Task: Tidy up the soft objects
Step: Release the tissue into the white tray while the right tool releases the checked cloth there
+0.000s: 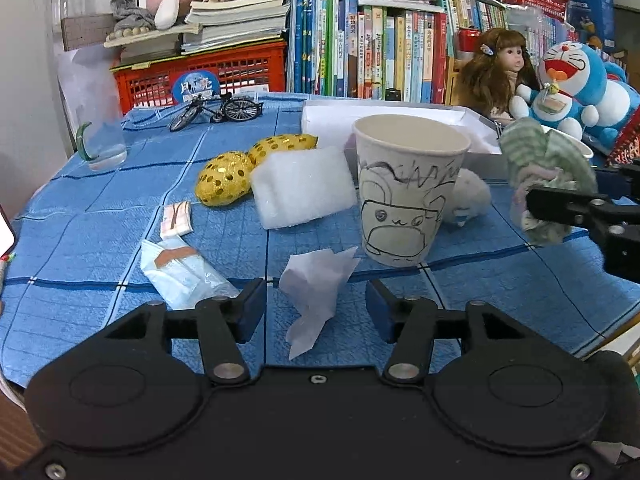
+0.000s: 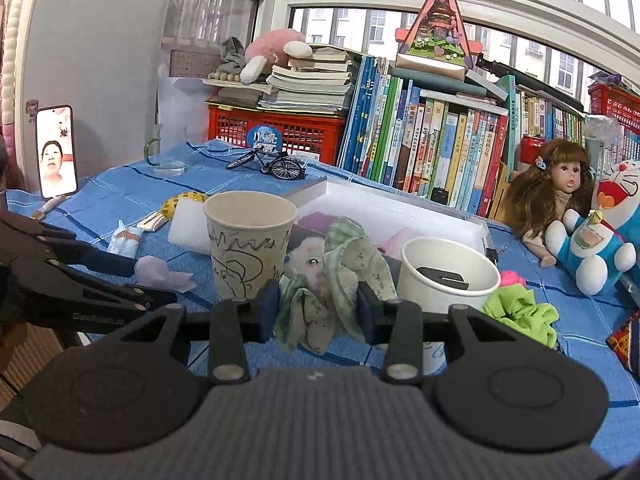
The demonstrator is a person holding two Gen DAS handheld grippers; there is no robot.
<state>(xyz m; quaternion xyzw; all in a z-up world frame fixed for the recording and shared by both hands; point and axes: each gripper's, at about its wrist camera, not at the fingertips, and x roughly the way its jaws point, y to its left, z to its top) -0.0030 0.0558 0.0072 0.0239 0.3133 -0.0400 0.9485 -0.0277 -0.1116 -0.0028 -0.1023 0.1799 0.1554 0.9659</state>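
Green checked cloth is bunched between the pads of the right hand-held gripper, which is clamped on it and holding it off the surface. The bundle hangs roughly vertical: long axis up-down, loose tails drooping below the fingers, top folds fanning above them. From the left wrist view the same cloth sits at the tip of the right hand-held gripper, off to the right of the drawn-on paper cup.

Just ahead-left of the right hand-held gripper: that scribbled cup, upright. Ahead-right: a plain white paper cup, upright, with a dark object inside. A bright green cloth lies to the right of it on the blue checked surface.

Left hand-held gripper: jaws moderately apart, not gripping. A crumpled pale tissue lies on the surface between its fingers, with no pad contact visible. Its long axis runs roughly along the hand-held gripper's pointing direction.

Further ahead of the left one: white foam block, two gold spotted pouches, wrapped packets to the left.
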